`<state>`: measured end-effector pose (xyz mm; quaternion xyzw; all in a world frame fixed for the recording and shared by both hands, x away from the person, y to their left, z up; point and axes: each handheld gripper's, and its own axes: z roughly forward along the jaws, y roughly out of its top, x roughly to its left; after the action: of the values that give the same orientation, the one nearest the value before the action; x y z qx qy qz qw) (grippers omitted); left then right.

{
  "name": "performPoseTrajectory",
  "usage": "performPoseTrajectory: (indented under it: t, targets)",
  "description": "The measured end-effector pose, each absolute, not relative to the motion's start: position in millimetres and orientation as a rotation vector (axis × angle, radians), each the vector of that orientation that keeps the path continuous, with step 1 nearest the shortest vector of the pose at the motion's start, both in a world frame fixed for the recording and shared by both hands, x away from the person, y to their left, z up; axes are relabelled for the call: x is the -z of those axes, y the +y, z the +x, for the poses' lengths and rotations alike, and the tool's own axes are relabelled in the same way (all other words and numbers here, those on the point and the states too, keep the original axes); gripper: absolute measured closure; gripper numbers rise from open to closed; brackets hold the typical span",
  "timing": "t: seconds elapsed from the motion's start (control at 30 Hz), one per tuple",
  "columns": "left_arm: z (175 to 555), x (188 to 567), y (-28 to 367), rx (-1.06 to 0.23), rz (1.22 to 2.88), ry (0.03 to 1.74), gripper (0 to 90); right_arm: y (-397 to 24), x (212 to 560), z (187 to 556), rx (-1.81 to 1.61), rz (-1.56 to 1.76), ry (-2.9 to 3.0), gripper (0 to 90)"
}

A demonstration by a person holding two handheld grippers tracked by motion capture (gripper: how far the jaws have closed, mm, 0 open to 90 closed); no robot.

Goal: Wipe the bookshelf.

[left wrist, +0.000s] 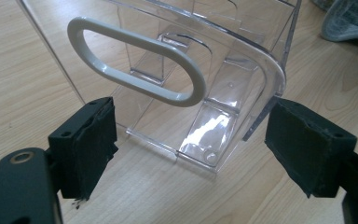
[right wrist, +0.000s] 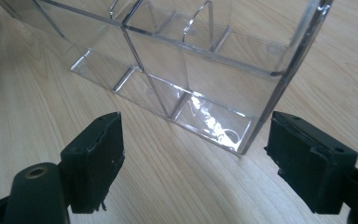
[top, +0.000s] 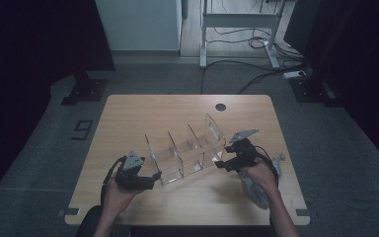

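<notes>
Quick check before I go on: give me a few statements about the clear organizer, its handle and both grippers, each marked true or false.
1. The clear organizer stands on the wooden table. True.
2. The left gripper is clamped on the white handle. False: its jaws stand apart below the handle, touching nothing.
3. The organizer's compartments are packed with pens. False: they look empty.
4. The right gripper is open, facing a corner of the organizer. True.
5. A grey cloth lies beside the organizer. True.
</notes>
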<state>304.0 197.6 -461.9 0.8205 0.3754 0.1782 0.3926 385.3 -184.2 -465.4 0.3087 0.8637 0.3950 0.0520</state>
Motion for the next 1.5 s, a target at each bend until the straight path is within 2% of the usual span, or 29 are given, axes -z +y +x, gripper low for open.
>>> performPoseTrajectory:
  t: [0.27, 0.5, 0.83, 1.17, 1.3, 1.5]
  targets:
    - [312, 461, 209, -0.462, 2.060, 1.000, 20.3, -172, 469, 384, -1.192, 0.890, 2.675, 16.6]
    - [312, 445, 214, -0.455, 2.005, 0.991, 23.2, -166, 472, 379, -1.165, 0.880, 2.688, 16.0]
    - [328, 428, 207, -0.510, 2.053, 1.045, 32.0, -159, 475, 370, -1.139, 0.860, 2.742, 16.2]
    - [340, 438, 207, -0.508, 2.095, 1.112, 48.5, -161, 472, 367, -1.147, 0.841, 2.752, 16.8]
    - [340, 437, 204, -0.519, 2.121, 1.085, 56.6, -176, 467, 366, -1.137, 0.874, 2.712, 16.7]
    - [345, 437, 210, -0.536, 2.121, 1.110, 63.5, -207, 454, 363, -1.134, 0.968, 2.603, 16.8]
